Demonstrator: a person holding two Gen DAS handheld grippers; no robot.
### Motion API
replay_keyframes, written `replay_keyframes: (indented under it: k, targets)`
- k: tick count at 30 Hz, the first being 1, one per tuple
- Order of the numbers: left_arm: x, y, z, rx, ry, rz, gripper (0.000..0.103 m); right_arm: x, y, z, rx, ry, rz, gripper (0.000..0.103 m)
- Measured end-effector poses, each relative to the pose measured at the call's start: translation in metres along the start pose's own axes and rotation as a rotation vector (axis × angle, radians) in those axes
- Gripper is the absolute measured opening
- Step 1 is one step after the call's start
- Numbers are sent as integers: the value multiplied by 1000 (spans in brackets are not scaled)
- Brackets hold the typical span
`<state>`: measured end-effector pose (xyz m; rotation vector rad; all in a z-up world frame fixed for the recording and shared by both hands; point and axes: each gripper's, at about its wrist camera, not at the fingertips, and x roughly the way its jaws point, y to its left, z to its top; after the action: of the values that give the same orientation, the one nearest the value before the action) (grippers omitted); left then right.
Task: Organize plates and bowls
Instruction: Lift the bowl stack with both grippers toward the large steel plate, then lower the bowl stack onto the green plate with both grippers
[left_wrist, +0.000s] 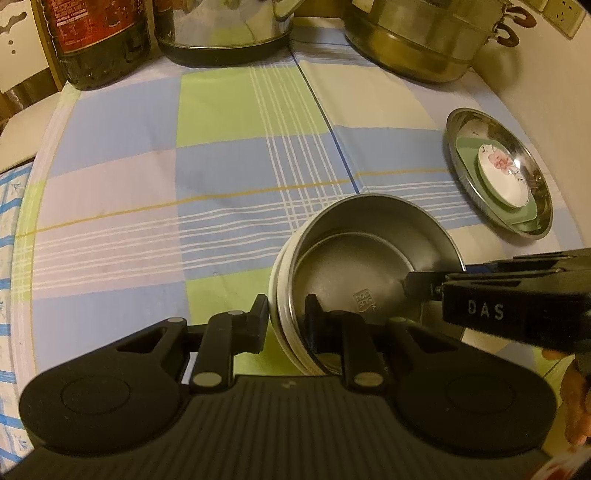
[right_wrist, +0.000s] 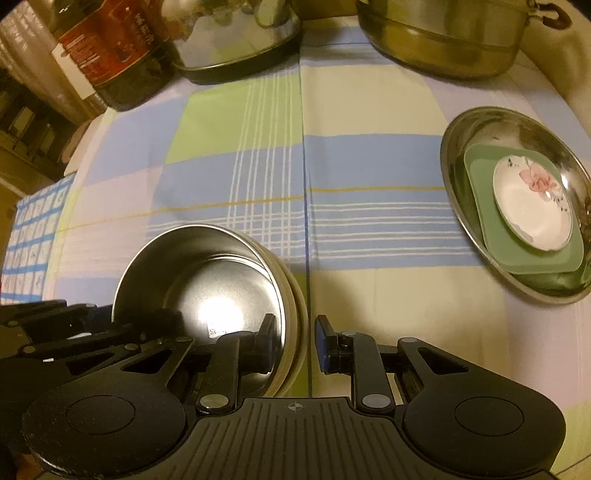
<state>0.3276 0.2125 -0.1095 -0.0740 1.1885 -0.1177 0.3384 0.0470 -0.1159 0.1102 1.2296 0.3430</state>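
Observation:
A steel bowl (left_wrist: 351, 266) sits nested in a cream bowl (left_wrist: 277, 295) over the checked tablecloth. My left gripper (left_wrist: 286, 325) is shut on the stack's near-left rim, one finger inside and one outside. My right gripper (right_wrist: 295, 341) is shut on the opposite rim of the same steel bowl (right_wrist: 207, 266), its left finger inside, its blue-padded finger outside the cream bowl (right_wrist: 301, 314). At the right lies a wide steel plate (left_wrist: 465, 122) (right_wrist: 454, 129) holding a green square plate (right_wrist: 480, 184) with a small white floral dish (right_wrist: 532, 206) on top.
Along the back edge stand a dark oil bottle (left_wrist: 99, 40), a shiny steel pot (left_wrist: 225, 33) and a large stacked steamer pot (left_wrist: 417, 40). The round table's edge (left_wrist: 33, 192) curves down the left, with a blue-patterned cloth (right_wrist: 33, 236) beyond. A hand (left_wrist: 576, 410) shows at the lower right.

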Motion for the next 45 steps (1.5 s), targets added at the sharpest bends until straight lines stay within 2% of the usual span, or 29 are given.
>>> replay_keyframes:
  k: [8, 23, 36, 45]
  targets:
    - [-1, 4, -1, -2, -2, -29, 20, 1, -12, 5, 73, 10, 64, 19]
    - [-3, -6, -2, 4, 13, -40, 20, -5, -15, -2, 87, -16, 43, 17]
    - [-16, -35, 6, -14, -11, -16, 20, -25, -32, 2, 49, -34, 59, 17]
    - [-24, -75, 27, 32, -53, -35, 20, -51, -66, 11, 63, -72, 48, 16]
